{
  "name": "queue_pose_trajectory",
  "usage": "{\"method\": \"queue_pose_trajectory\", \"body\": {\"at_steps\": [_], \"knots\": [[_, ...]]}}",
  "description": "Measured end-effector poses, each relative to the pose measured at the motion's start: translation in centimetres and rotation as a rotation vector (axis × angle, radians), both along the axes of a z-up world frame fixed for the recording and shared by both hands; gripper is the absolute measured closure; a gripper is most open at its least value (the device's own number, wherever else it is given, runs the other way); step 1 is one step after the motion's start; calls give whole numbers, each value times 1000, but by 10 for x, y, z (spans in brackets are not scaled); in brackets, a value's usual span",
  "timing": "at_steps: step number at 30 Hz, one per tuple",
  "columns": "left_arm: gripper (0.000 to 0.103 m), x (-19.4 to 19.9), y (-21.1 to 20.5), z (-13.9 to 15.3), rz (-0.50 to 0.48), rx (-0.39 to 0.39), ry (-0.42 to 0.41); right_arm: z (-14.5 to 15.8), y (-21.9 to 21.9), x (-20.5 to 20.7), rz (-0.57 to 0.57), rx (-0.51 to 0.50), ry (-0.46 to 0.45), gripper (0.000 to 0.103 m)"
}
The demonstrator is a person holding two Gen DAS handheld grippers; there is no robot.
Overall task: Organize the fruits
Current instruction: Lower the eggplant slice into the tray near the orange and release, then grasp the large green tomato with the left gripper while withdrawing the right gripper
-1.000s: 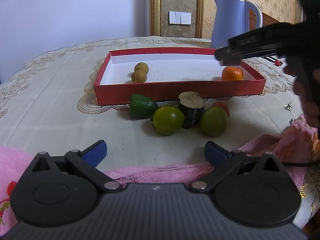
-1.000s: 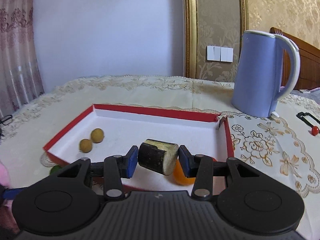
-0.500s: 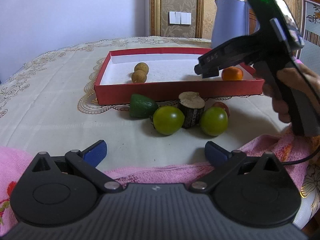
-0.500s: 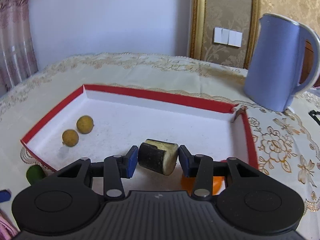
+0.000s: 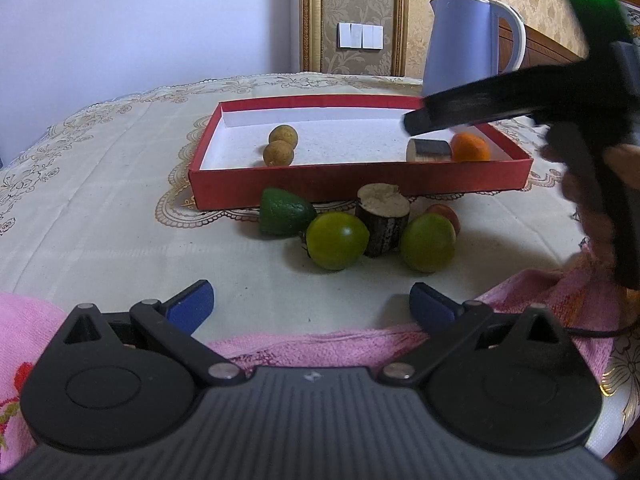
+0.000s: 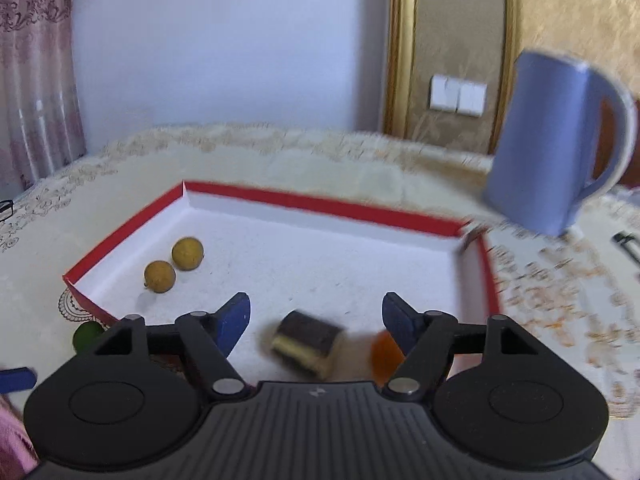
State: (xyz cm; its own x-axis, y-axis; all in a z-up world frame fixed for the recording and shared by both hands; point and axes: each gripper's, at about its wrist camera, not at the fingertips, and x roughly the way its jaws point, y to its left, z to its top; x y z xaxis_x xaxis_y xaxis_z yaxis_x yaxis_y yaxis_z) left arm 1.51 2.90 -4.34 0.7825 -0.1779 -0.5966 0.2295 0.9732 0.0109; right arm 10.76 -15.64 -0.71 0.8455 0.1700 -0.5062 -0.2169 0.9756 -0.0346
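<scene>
Left wrist view: left gripper (image 5: 310,304) unchanged, jaws wide and empty above the pink towel (image 5: 304,346). Dark cut piece (image 5: 429,151), absent before, now lies in the red tray (image 5: 360,184) beside the orange (image 5: 469,148).

Right wrist view: right gripper (image 6: 316,320) jaws opening; the piece (image 6: 306,344), formerly clamped, lies loose between them, touching neither pad.
</scene>
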Motion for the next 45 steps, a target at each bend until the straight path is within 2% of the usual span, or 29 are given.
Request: {"method": "queue_pose_trajectory", "body": {"at_steps": [5,8,11,16,23,27,32,35,37,38,41,45], "knots": [[0,0,0,0,0,0,0,6,-21,-44,3,-11,-63,30],[0,0,0,0,0,0,0,2,-42,-70,-54,-30,-99,19],[0,0,0,0,0,0,0,-6,-67,-85,-122,-35,-114,18],[0,0,1,1,2,-5,0,-26,-97,-82,-204,-30,-64,18],[0,6,-1,6,98,5,8,-41,-134,-64,-233,177,80,18],[0,10,0,9,132,-12,2,-42,-141,-67,-241,230,73,14],[0,15,-4,16,169,9,-30,-42,-137,-65,-239,209,79,13],[6,20,-5,18,175,2,-28,-42,-137,-66,-240,197,80,13],[16,23,-5,18,158,-22,-16,-42,-135,-65,-241,188,82,12],[17,23,-6,17,157,-28,-15,-42,-135,-65,-240,186,82,12],[25,21,-10,17,143,-14,-32,-42,-134,-64,-240,175,85,12],[43,17,-16,16,106,-14,-44,-42,-131,-64,-240,155,89,11]]}}
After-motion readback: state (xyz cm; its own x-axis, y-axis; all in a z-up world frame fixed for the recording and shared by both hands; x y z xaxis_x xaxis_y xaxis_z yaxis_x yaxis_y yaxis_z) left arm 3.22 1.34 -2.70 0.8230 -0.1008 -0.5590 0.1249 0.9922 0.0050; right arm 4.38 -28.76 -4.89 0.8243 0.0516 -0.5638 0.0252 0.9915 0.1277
